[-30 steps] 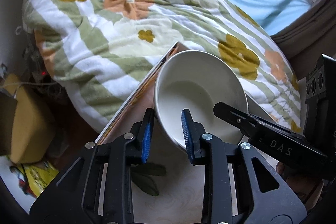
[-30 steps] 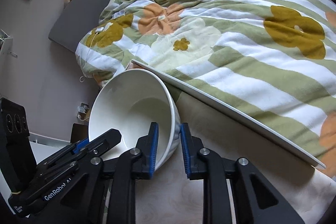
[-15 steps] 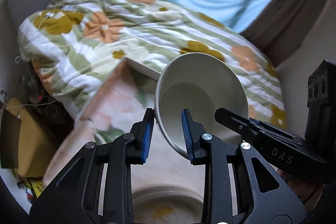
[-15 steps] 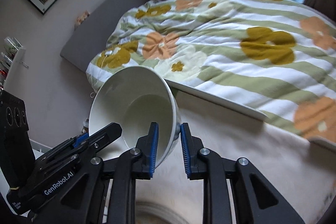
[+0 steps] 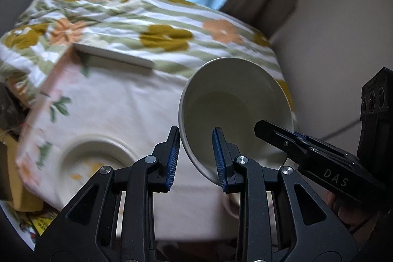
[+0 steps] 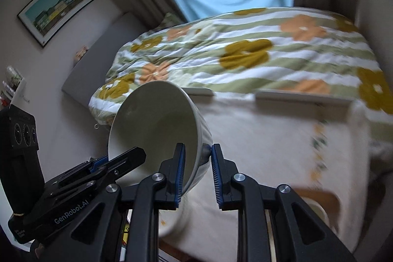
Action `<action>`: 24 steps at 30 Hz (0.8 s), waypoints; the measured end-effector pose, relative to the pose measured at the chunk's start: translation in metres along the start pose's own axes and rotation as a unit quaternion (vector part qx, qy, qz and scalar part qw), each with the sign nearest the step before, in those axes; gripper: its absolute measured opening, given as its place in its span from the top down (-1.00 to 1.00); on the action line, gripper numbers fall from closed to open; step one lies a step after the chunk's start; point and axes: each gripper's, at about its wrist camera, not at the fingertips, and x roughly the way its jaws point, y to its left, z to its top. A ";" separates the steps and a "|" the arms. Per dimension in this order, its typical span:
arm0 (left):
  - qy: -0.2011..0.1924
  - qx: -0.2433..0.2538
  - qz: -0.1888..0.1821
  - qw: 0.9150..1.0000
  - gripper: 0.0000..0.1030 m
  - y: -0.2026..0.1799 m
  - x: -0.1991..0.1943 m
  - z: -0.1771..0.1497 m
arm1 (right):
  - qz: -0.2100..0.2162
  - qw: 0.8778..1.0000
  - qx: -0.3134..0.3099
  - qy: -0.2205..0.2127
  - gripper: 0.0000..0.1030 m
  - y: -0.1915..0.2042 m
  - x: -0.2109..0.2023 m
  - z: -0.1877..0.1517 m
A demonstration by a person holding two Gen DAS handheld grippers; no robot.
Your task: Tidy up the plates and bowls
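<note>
Lifted higher off the bench (image 5: 137,100) than before, white bowl (image 5: 233,100) tilted, mouth toward cameras, rim pinched by left hand-held gripper (image 5: 196,156) and right hand-held gripper (image 6: 196,173).

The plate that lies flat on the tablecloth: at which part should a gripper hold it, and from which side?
Grip the plate by its rim, at the edge nearest the left gripper, coming in low with one finger above and one below. It lies flat and looks wide and shallow, so probably only the rim fits between the fingers. That gripper now holds the bowl.
</note>
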 end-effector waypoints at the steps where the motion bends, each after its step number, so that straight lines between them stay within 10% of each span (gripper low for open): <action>1: 0.008 0.005 -0.006 1.000 0.53 -0.010 0.002 -0.006 | -0.005 1.000 0.007 -0.001 0.62 -0.008 -0.008 -0.007; 24: 0.154 0.108 0.016 0.982 0.53 -0.093 0.106 -0.094 | -0.079 0.992 0.084 0.043 0.62 -0.124 -0.013 -0.113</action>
